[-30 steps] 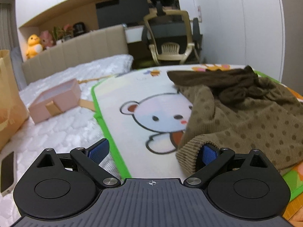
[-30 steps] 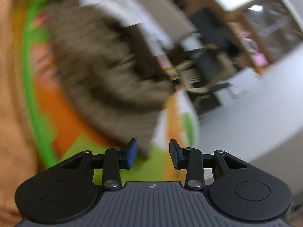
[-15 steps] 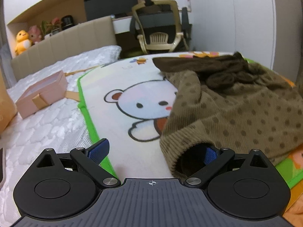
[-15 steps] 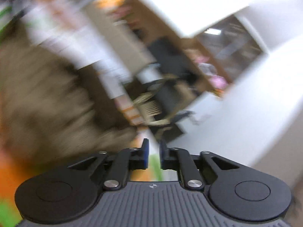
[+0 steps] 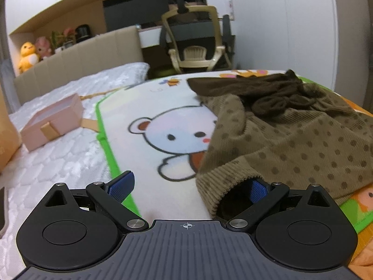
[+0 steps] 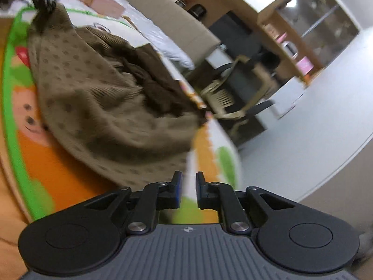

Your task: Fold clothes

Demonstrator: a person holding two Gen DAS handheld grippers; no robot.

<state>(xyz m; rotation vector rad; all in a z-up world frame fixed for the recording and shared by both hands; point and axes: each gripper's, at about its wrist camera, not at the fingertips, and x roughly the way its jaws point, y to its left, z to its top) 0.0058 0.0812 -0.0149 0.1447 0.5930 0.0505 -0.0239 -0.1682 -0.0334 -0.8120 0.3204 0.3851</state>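
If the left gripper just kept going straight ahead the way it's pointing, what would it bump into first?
Probably the ribbed cuff of the dotted sweater: the left gripper already has one open finger inside the cuff opening. Centrally, only the bear mat lies ahead, though depth is unclear.

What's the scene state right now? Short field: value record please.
surface: cartoon bear play mat on a bed
garment: olive polka-dot sweater, crumpled, unfolded
on top of it: dark brown cloth
left gripper: open, one finger inside the ribbed cuff
right gripper: narrow gap, nothing held, near the sweater's edge
beside the mat: pink box
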